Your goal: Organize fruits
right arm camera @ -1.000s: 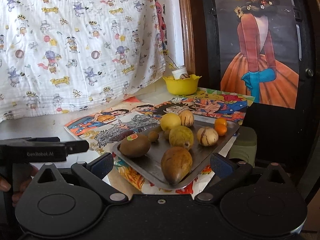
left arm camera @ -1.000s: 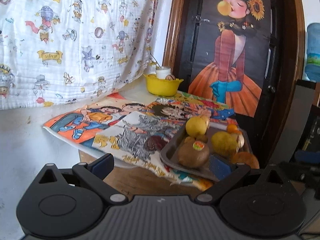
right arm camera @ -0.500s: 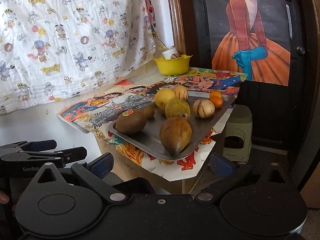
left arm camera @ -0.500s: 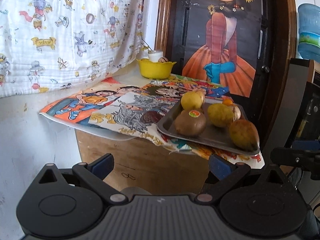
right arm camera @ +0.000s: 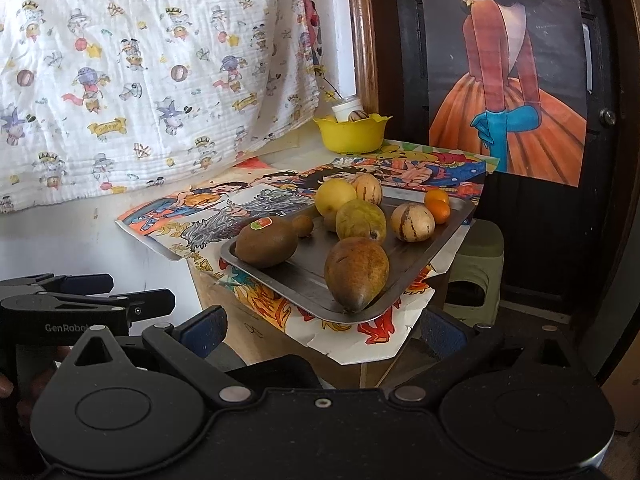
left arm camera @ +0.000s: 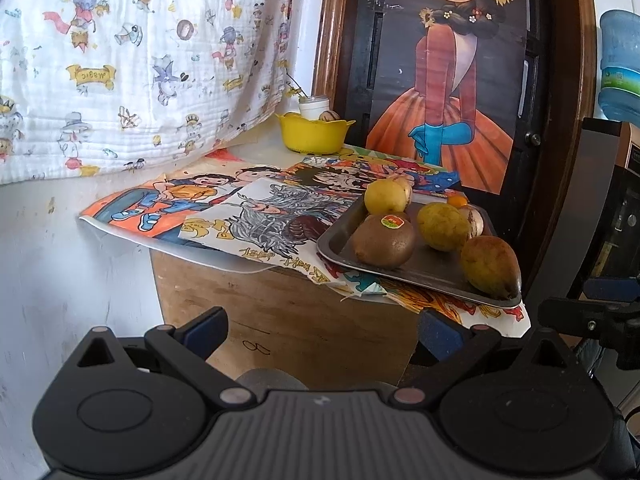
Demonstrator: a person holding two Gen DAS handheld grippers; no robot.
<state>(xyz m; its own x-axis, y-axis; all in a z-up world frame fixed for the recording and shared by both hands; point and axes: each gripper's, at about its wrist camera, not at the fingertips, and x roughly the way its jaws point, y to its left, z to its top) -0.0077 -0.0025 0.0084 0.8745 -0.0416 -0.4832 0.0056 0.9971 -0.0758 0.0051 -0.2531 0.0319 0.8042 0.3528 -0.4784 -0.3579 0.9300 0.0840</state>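
The metal tray (right arm camera: 424,256) of fruit sits on the poster-covered table (left arm camera: 280,320), both empty grippers, left (left arm camera: 322,330) and right (right arm camera: 322,330), gaping wide below it, while only the right wrist view reveals the two small oranges (right arm camera: 437,206) and tiny kiwis (right arm camera: 303,225).

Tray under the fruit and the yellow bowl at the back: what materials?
Flat grey rectangular tray: likely metal, dull brushed finish, with thin rolled rim and faint sheen. Yellow scalloped bowl: probably moulded plastic, going by its uniform saturated colour and smooth, slightly glossy wall.
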